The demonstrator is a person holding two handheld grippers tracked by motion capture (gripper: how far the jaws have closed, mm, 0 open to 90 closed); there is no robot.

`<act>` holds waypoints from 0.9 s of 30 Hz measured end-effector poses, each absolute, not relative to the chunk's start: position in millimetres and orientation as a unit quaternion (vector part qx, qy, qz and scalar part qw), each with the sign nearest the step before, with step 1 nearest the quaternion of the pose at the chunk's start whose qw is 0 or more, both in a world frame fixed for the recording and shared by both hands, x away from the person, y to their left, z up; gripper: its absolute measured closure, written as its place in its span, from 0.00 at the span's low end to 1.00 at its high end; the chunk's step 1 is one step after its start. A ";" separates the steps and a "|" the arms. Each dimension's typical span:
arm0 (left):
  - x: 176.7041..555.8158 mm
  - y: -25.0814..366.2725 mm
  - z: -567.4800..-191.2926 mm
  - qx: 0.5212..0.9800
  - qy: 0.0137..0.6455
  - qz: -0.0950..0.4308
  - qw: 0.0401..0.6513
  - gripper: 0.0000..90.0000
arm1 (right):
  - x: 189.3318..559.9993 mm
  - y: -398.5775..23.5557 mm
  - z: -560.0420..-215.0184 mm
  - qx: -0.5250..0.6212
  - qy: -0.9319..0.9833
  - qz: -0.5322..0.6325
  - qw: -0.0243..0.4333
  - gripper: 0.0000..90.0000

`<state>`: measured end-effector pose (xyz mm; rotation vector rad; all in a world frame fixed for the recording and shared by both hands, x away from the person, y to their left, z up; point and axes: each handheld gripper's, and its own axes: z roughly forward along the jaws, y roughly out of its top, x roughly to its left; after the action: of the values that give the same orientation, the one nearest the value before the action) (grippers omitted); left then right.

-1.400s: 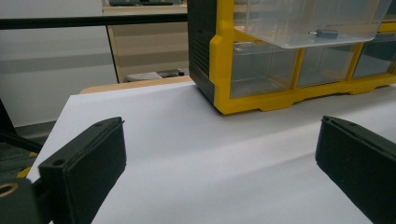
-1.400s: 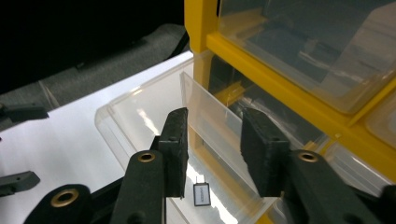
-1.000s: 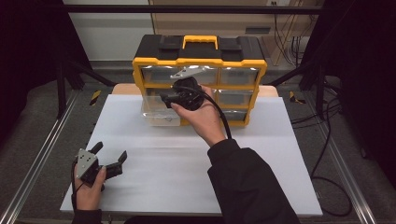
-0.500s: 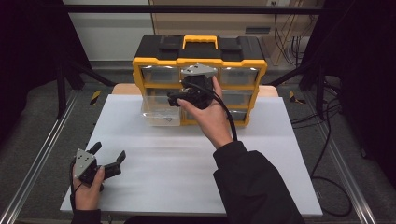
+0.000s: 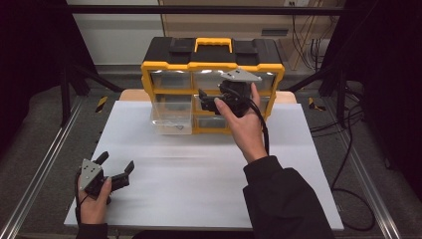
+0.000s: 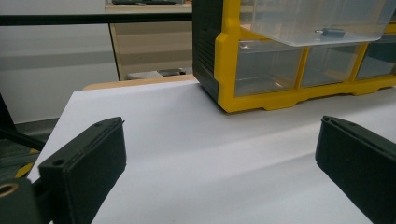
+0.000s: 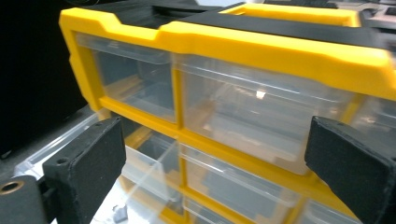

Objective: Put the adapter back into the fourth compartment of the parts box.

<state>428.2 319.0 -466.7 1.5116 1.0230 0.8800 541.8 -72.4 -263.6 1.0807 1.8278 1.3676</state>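
A yellow and black organiser [image 5: 213, 64] with clear drawers stands at the back of the table. Its left middle-row drawer [image 5: 171, 119] is pulled out, and a small metal piece [image 6: 329, 31] lies in it. My right gripper [image 5: 208, 99] hangs in front of the organiser's middle column, to the right of that drawer. Its jaws have just been opening; they stand open with nothing between them, facing the closed top drawers [image 7: 252, 107]. My left gripper [image 5: 117, 160] rests open at the near left of the white sheet, aimed at the organiser [image 6: 229, 56].
The white sheet [image 5: 199, 174] covers the table, with metal rails along both sides. A black cable [image 5: 261, 132] trails from the right gripper over the wrist. Cables and frame legs lie on the floor to the right.
My right hand has moved rightward and slightly up, away from the pulled-out drawer, to the organiser's middle column. The left hand has stayed where it was.
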 end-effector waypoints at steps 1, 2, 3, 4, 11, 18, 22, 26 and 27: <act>428.2 318.7 -466.8 0.633 0.428 0.368 0.529 0.01 | 541.3 -75.4 -263.7 0.409 0.688 0.515 0.306 0.06; 428.5 318.3 -467.1 0.634 0.428 0.367 0.529 0.01 | 541.1 -77.5 -263.8 0.412 0.686 0.515 0.308 0.06; 428.6 318.0 -467.2 0.635 0.427 0.367 0.529 0.01 | 540.9 -81.4 -264.0 0.414 0.684 0.513 0.311 0.06; 428.6 317.8 -467.3 0.635 0.427 0.367 0.529 0.01 | 540.9 -84.6 -264.1 0.417 0.683 0.513 0.313 0.06; 428.6 315.6 -467.7 0.638 0.426 0.368 0.526 0.01 | 537.1 -107.3 -266.6 0.427 0.669 0.507 0.336 0.04; 427.8 313.9 -468.0 0.637 0.426 0.371 0.524 0.01 | 527.9 -132.7 -274.3 0.424 0.663 0.508 0.349 0.04; 427.6 314.4 -468.5 0.636 0.428 0.369 0.525 0.01 | 524.4 -144.6 -279.0 0.428 0.659 0.510 0.351 0.04; 427.4 315.3 -468.5 0.635 0.429 0.369 0.526 0.01 | 521.6 -153.3 -279.6 0.430 0.655 0.510 0.355 0.04; 427.4 315.5 -468.6 0.635 0.430 0.369 0.526 0.01 | 520.8 -155.5 -279.4 0.430 0.654 0.511 0.355 0.04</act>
<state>427.4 315.5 -468.6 1.5179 1.0280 0.8820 520.8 -155.5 -279.4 1.1113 1.6901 1.3192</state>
